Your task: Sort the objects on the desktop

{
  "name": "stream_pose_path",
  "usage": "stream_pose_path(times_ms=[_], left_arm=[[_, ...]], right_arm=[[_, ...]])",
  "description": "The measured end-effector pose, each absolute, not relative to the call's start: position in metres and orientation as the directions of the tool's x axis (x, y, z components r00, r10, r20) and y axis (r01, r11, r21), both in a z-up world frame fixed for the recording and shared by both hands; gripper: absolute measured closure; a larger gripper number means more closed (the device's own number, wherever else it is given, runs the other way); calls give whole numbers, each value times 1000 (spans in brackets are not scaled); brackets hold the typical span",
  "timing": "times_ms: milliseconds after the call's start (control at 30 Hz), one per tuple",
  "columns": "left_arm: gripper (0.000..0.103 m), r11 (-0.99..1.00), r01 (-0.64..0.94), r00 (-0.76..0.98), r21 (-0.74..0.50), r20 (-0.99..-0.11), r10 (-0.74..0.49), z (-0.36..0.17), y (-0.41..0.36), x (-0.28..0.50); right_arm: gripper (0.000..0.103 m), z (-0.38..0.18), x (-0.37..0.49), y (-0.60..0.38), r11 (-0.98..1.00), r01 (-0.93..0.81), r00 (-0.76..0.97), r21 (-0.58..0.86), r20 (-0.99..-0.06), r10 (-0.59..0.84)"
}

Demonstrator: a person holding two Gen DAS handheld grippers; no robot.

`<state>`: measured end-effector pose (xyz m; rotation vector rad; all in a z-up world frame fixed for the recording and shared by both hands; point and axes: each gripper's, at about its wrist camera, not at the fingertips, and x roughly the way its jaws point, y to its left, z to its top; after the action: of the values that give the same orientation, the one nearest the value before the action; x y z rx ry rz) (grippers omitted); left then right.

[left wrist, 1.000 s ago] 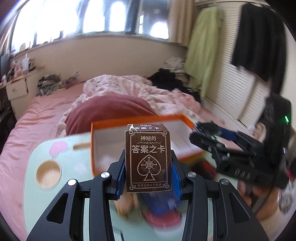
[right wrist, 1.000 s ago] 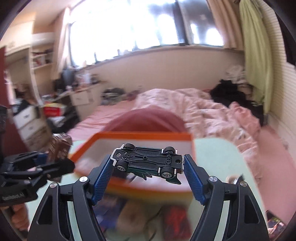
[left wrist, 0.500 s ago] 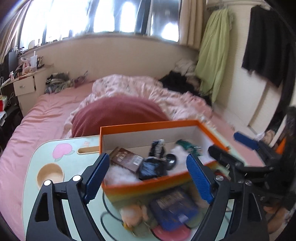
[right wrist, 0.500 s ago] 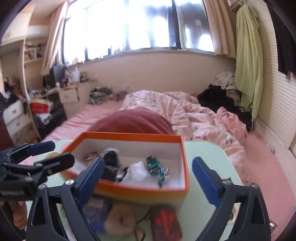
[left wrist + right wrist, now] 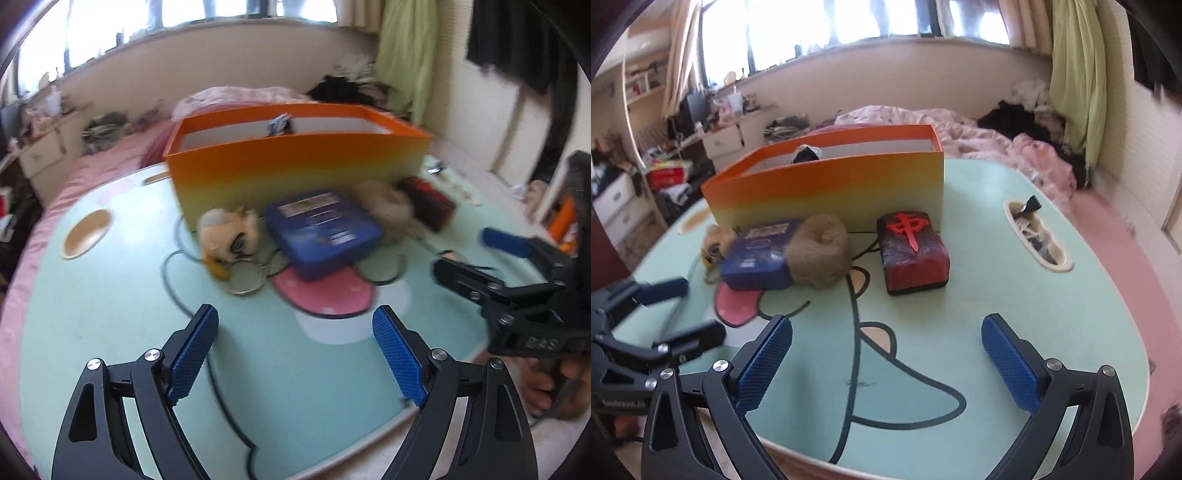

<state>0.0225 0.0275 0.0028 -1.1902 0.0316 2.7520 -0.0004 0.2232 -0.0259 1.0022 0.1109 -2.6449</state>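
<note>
Cluttered bedroom, mint lap table (image 5: 1015, 295); both claws opening wide, empty, left gripper (image 5: 295, 354) and right gripper (image 5: 886, 354); blue box (image 5: 323, 230), fluffy ball (image 5: 818, 254), red block (image 5: 912, 254) crowd the orange bin (image 5: 827, 192); a grab risks nudging neighbours.

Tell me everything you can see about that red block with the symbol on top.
The red block looks like an oversized mahjong tile: a chunky, glossy dark-red brick with a black base and a raised bright-red character on its top face. It lies flat on the mint-green table, just in front of the orange box, with the furry brown ring alongside, apart.
</note>
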Motion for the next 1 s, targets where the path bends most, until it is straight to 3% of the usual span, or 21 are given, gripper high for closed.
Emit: stream_pose_path(times_ms=[67, 1000], left_arm=[[0, -991, -129, -686, -38, -718, 117, -3, 25, 21], [0, -989, -145, -698, -41, -704, 132, -5, 23, 19]], right_arm=[[0, -30, 2, 215, -949, 314, -727, -26, -650, -223], [0, -32, 3, 216, -938, 345, -725, -17, -640, -255]])
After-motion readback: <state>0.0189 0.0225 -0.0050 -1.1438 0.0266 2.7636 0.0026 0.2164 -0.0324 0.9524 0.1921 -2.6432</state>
